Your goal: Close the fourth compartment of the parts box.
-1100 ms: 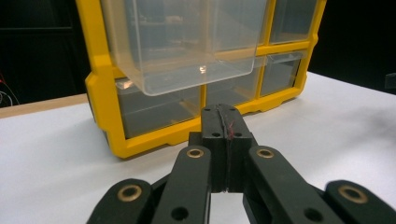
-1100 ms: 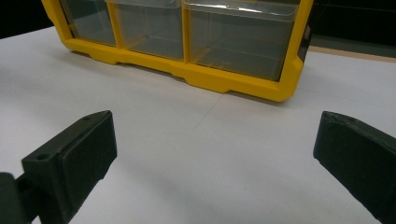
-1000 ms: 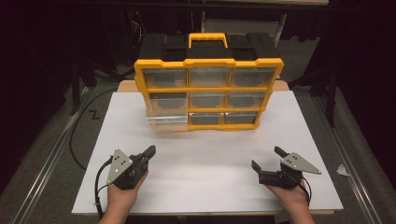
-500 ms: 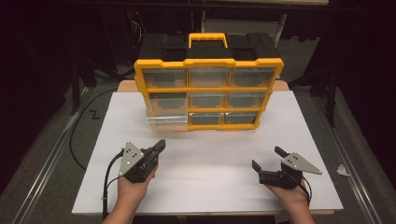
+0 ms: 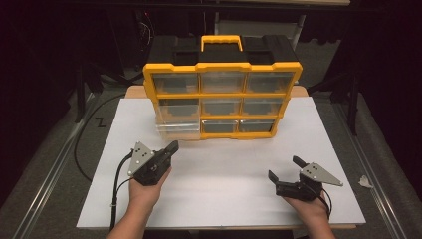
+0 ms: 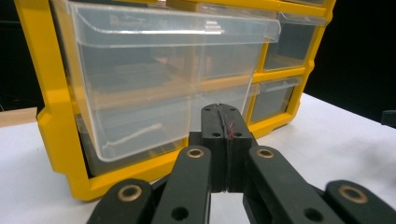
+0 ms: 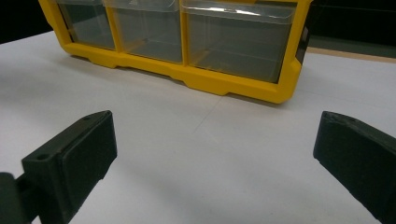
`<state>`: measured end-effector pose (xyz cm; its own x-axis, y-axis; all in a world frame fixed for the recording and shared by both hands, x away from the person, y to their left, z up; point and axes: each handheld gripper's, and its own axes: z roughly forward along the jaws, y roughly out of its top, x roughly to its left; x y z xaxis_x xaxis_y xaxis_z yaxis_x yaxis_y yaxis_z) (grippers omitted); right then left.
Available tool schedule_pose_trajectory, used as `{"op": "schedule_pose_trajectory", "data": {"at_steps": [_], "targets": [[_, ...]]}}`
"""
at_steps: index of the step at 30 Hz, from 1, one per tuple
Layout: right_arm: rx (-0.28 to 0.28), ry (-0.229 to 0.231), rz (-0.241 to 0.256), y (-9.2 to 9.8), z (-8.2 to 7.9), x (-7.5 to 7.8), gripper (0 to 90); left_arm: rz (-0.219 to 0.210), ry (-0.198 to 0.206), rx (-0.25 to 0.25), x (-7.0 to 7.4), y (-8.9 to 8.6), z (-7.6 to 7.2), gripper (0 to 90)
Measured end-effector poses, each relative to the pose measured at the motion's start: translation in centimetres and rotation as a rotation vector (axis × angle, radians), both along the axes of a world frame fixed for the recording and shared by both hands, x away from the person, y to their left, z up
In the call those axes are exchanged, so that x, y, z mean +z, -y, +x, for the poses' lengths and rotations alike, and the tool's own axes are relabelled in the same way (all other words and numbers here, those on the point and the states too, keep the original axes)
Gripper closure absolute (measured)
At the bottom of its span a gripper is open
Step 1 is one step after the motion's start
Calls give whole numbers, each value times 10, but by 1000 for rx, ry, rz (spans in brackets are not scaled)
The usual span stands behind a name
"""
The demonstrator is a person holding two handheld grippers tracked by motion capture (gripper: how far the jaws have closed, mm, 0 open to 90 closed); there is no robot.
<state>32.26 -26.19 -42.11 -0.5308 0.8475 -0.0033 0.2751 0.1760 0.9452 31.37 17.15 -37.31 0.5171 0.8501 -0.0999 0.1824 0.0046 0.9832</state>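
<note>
Upright at the far middle of the white board (image 5: 219, 194) stands a yellow organiser (image 5: 222, 99), its clear drawers in three rows facing the person, a yellow handle (image 5: 222, 42) on top; its bottom-left drawer (image 5: 178, 128) juts forward of the frame, out past the drawers beside it. Near that drawer, just in front of the organiser's left end and apart from it, the left gripper (image 5: 171, 147) points at the box, jaws pressed together with nothing between them; in the left gripper view the closed tips (image 6: 225, 135) sit before the protruding drawer (image 6: 154, 84). Well in front of the organiser's right end, the right gripper (image 5: 284, 169) rests low over the board, jaws spread wide and empty; the right gripper view shows both pads (image 7: 88, 144) parted, with the organiser's bottom row (image 7: 187, 42) beyond.
</note>
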Motion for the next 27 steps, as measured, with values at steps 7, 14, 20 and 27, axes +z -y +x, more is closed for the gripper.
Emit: {"op": "schedule_pose_trajectory", "data": {"at_steps": [7,14,20,27], "targets": [[1,1,-1,0,0,0,7,14,8,9,6,5,5,897],[1,4,0,0,0,0,7,15,13,31,13,9,11,897],[-1,4,-2,0,0,0,7,12,18,36,17,12,15,897],[0,4,-4,0,0,0,7,11,29,37,22,15,17,897]]}}
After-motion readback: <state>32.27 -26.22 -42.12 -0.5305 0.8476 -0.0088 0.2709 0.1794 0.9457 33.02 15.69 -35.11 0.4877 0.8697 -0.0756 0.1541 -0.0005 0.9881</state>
